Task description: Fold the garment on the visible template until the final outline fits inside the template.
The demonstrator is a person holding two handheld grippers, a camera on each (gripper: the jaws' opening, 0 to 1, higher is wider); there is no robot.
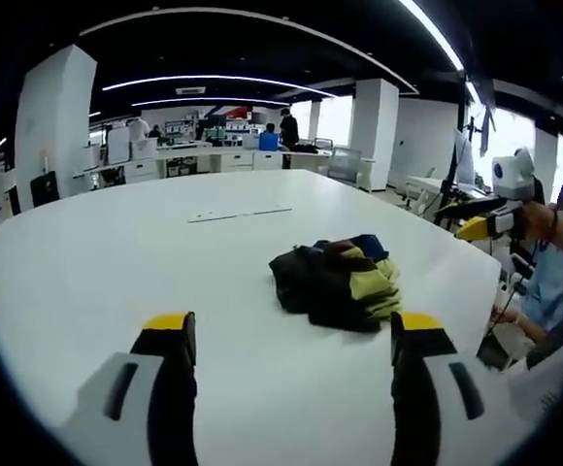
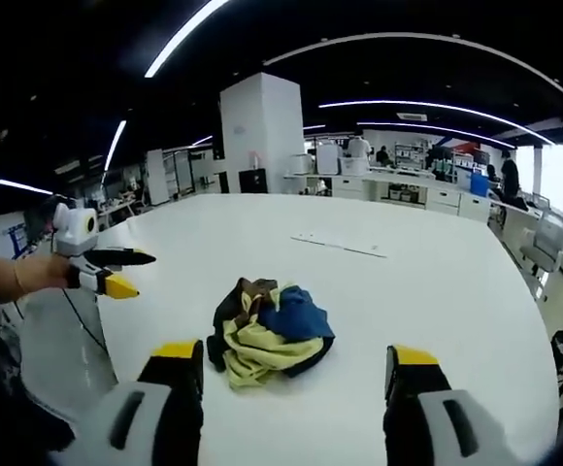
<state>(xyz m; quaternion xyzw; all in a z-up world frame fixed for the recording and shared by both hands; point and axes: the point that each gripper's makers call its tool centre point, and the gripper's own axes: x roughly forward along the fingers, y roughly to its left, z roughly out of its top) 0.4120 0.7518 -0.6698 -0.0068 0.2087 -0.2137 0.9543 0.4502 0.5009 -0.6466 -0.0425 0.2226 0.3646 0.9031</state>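
- Left gripper [image 1: 293,335], own view: both jaws rise from the bottom of the frame, spread wide apart, yellow tips up, nothing between them.
- Right gripper [image 2: 296,364], own view: jaws likewise wide apart at the bottom of the frame, nothing held.
- Left gripper also appears at middle left of the right gripper view, jaws parted, carried by a hand [image 2: 41,274].
- Right gripper appears at middle right of the left gripper view, carried by a hand [image 1: 539,221].

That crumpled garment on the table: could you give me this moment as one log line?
crumpled black, yellow and blue garment: bunched on round white table | left hand-held gripper: open, empty | right hand-held gripper: open, empty | folding: not started
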